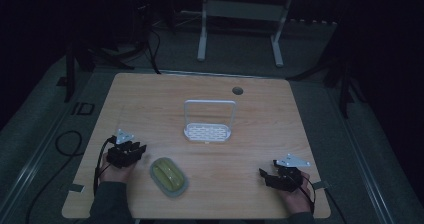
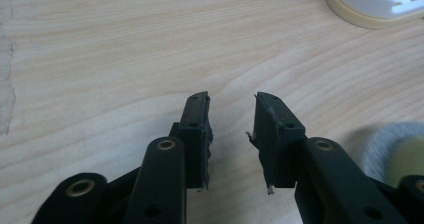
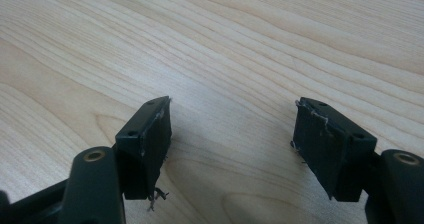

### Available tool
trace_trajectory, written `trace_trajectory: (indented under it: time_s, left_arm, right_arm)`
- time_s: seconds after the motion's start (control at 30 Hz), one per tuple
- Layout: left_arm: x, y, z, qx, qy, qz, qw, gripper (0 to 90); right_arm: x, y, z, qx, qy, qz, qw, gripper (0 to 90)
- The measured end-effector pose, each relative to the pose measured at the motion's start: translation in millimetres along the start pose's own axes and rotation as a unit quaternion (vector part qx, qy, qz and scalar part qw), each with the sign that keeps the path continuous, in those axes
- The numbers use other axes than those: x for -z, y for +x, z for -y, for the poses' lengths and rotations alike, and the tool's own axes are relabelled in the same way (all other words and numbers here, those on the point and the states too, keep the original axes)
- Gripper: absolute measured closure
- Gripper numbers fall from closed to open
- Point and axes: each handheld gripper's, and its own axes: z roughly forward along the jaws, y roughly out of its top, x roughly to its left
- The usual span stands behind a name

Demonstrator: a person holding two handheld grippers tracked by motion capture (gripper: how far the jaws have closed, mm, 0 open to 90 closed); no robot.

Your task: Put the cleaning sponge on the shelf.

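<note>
A white slotted tray with a tall handle loop (image 1: 207, 129) stands at the middle of the wooden table (image 1: 260, 129). Nearer the front, left of centre, lies an oval grey dish with a yellow-green oval block in it (image 1: 168, 176). My left gripper (image 1: 136, 149) rests just left of that dish, open, with nothing between its jaws (image 2: 232, 101). In the left gripper view the dish's rim (image 2: 395, 149) shows at the right edge and the white tray (image 2: 375, 1) at the top right. My right gripper (image 1: 267, 171) sits at the front right, wide open over bare wood (image 3: 232, 104).
A round cable hole (image 1: 237, 90) is near the table's far edge. Beyond the table stands a white frame (image 1: 240, 14) on the dark floor. A black cable (image 1: 65, 144) loops on the floor at the left.
</note>
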Motion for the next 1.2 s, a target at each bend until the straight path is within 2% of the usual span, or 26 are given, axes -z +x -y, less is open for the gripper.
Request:
trace_trajectory:
  time_s: [0.13,0.3,0.4,0.57,0.63,0.7,0.8,1.0,1.2]
  left_arm:
    - [7.1,-4.7,1.5,-0.009,-0.003,-0.007,0.9999,65.0]
    - [18.9,-9.6,3.8,-0.01,-0.015,0.006,0.9998,64.8]
    - [26.8,-16.2,6.7,-0.025,-0.017,0.008,0.9995,65.8]
    - [36.8,-24.0,9.4,-0.038,-0.023,0.02,0.9988,72.9]
    - [40.2,-29.6,10.7,-0.046,-0.024,0.018,0.9985,77.0]
    - [41.3,-32.5,10.9,-0.047,-0.025,0.023,0.9983,82.6]
    - [42.1,-36.3,11.4,-0.053,-0.021,0.03,0.9979,89.1]
    - [45.2,-48.0,16.3,-0.072,-0.006,0.046,0.9964,89.6]
    - [44.4,-55.7,21.2,-0.081,0.011,0.048,0.9955,89.5]
  right_arm:
    - [0.0,0.0,0.0,0.0,0.0,0.0,1.0,30.8]
    - [0.1,0.1,0.0,0.0,0.0,0.0,1.0,30.8]
    - [0.0,0.0,0.0,0.0,0.0,0.0,1.0,30.8]
    - [0.0,0.0,0.0,0.0,0.0,0.0,1.0,30.8]
    - [0.0,-0.1,0.0,0.001,0.0,0.0,1.0,30.8]
    - [0.1,0.0,0.0,0.0,0.0,0.0,1.0,30.8]
    - [0.0,0.0,0.0,0.0,0.0,0.0,1.0,30.8]
    - [0.0,0.0,0.0,0.0,0.0,0.0,1.0,30.9]
    - [0.0,0.0,0.0,0.0,0.0,0.0,1.0,30.8]
